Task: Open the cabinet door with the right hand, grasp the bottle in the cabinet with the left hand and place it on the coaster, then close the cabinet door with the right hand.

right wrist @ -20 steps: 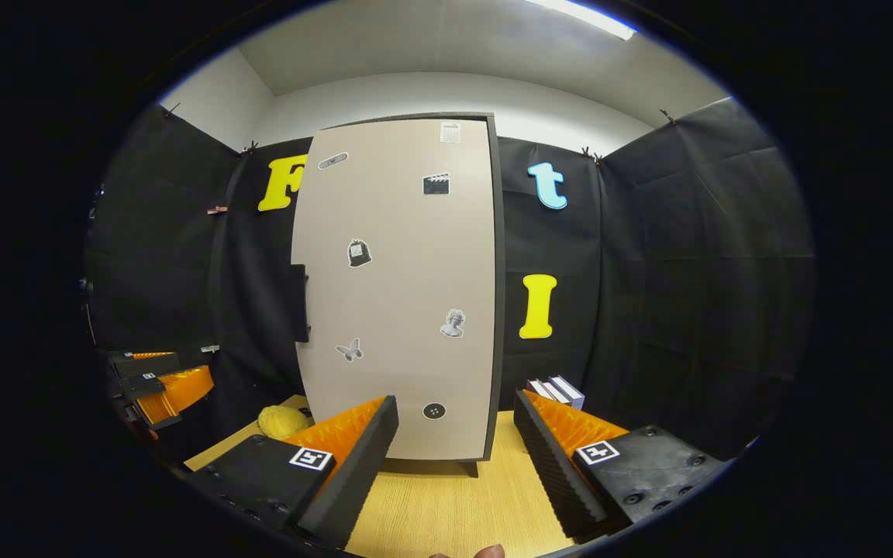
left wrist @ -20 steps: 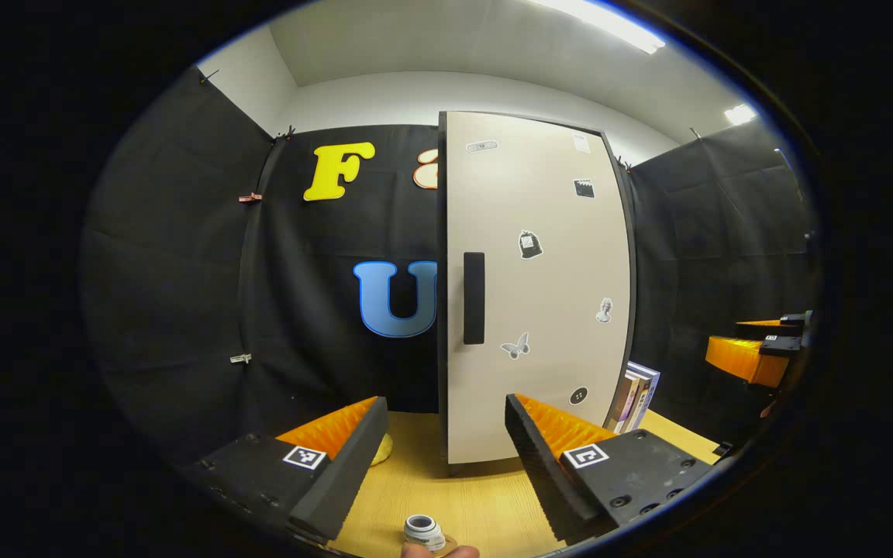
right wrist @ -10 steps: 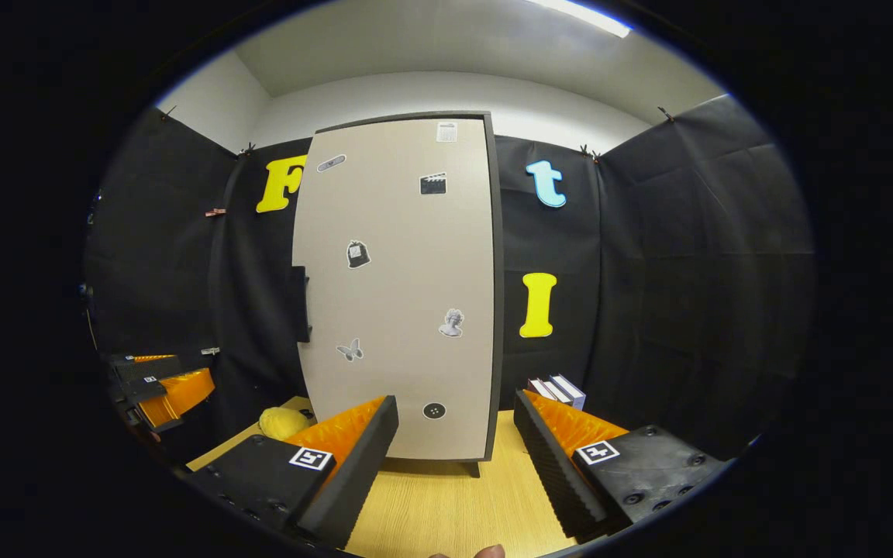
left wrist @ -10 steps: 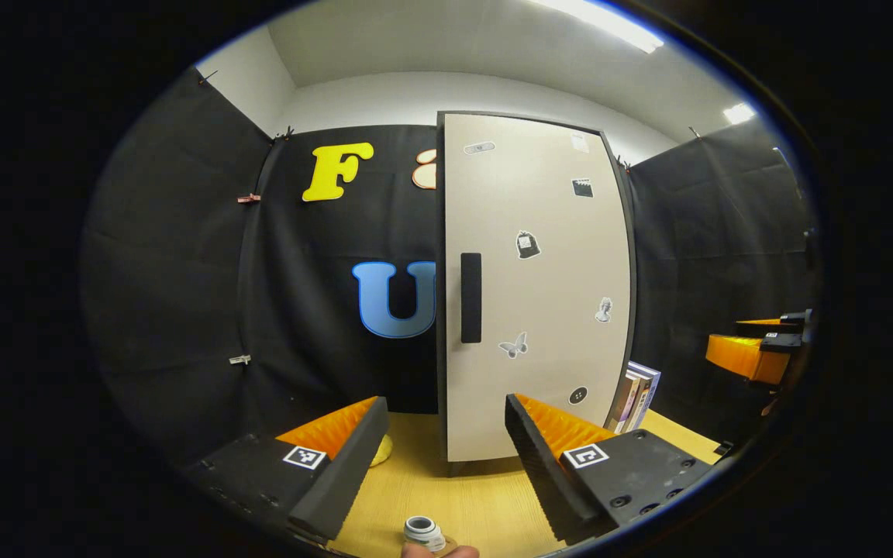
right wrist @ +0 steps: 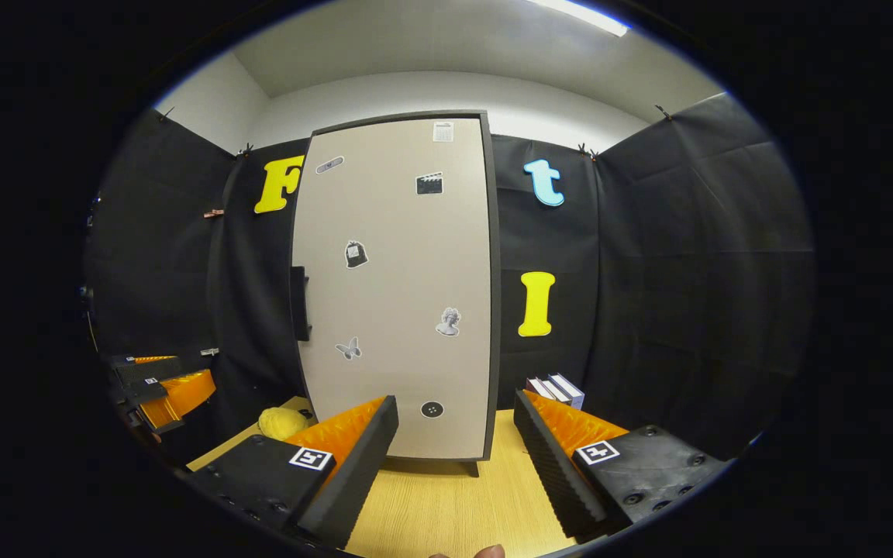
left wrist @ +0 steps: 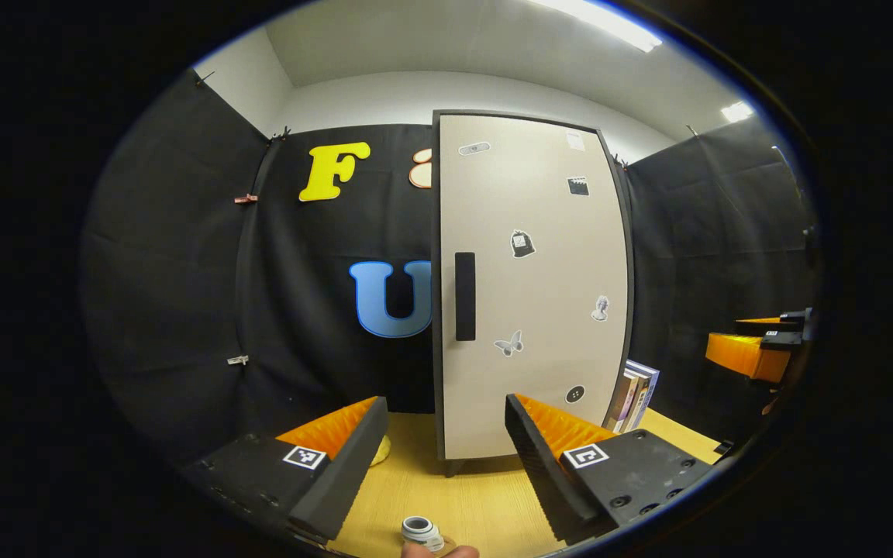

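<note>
Beige cabinet door (right wrist: 396, 287) with black handle (left wrist: 465, 297), light wood table (right wrist: 446, 504)

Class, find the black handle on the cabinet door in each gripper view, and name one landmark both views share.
Left gripper view: the black handle stands upright just inside the cabinet door's left edge, centre of picture.
Right gripper view: the handle juts past the door's left edge, left of centre.
Shared landmark: the butterfly sticker, lower on the door.
</note>
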Motion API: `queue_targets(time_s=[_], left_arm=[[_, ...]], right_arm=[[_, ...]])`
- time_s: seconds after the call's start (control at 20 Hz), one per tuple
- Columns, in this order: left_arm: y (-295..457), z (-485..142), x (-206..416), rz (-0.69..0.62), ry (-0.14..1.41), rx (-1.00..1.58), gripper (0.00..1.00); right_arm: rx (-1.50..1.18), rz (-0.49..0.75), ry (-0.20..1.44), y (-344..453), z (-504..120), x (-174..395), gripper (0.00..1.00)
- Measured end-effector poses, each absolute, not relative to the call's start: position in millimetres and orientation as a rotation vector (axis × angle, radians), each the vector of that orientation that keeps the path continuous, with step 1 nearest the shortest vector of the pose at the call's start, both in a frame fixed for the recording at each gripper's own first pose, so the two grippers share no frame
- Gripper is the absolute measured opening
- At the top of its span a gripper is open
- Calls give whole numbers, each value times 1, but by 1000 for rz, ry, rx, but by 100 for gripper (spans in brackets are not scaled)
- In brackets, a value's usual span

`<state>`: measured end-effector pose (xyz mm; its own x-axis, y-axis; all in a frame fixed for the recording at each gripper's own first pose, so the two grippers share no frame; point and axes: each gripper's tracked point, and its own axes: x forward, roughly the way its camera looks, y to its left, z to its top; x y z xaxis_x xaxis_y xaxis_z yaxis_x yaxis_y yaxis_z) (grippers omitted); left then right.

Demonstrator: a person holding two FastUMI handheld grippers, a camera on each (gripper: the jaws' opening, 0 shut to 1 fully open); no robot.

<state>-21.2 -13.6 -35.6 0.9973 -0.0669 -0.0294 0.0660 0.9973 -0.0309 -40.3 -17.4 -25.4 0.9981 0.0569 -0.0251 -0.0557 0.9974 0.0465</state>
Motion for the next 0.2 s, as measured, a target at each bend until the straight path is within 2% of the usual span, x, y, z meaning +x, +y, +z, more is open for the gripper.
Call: queue_targets(time_s=[0.2], left_arm=[[-15,-35,-20,-68,31,-32,95]], right_arm=[[45,60,25,-19,-26,-39,98]])
